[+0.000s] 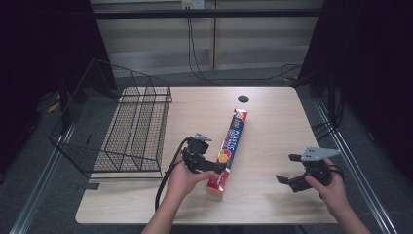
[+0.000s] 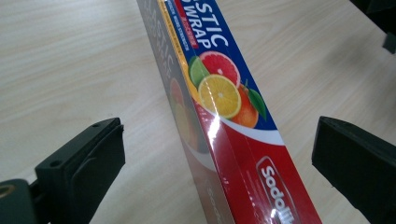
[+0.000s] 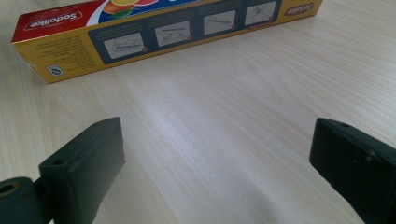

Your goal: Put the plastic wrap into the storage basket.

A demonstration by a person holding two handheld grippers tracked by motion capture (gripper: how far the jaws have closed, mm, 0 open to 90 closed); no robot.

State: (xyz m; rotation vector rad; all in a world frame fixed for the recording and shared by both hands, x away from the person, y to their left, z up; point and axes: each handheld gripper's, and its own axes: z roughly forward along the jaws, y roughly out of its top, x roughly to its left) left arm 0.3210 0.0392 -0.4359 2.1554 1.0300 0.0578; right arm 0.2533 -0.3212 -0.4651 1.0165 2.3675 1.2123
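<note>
High view, table: a light wooden table with a small dark round hole near its far edge.
Plastic wrap box: a long, narrow plastic wrap box lies flat near the middle of the table, one end toward the hole and the other toward the person, slightly slanted; its top is blue and red with citrus fruit printed on it.
Wire basket: a black wire basket sits on the left part of the table, well apart from the box, part of it hanging past the table's left edge.
Left gripper: the left gripper is held at the near half of the box, reaching in from the box's left side.
Left gripper view, jaws: the jaws stand wide apart with the box between them; a clear gap of bare table shows on each side, so neither jaw touches it and nothing is gripped.
Right gripper: the right gripper sits over bare table to the right of the box, well apart from it.
Right gripper view, jaws: spread wide over bare wood with nothing between them; the box lies farther off, showing its yellow side with instruction panels.
Hands: the left hand and the right hand each hold one gripper, forearms coming in from the near edge.
</note>
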